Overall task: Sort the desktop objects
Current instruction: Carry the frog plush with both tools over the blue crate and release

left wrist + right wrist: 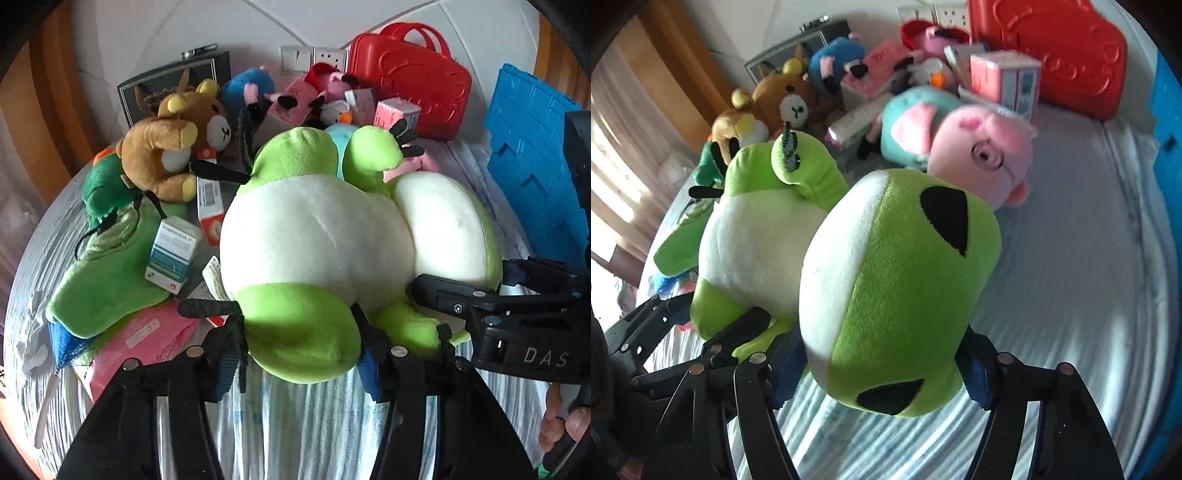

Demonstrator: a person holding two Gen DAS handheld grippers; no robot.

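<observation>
Left gripper [299, 325] pinches a leg of the green frog plush [317, 229], while the right gripper [882, 354] clamps its head, black eyes facing the camera. Lifting well likely means moving both hands together, keeping the soft, squashy body from sagging or twisting loose. The frog, white-bellied and bright green, sits at the near edge of the striped surface [1089, 277], toys and boxes heaped beyond

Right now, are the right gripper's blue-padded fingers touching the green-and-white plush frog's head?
Touching. The right wrist view shows the right gripper with a blue pad pressed into each side of the plush frog, no gap visible.
</observation>
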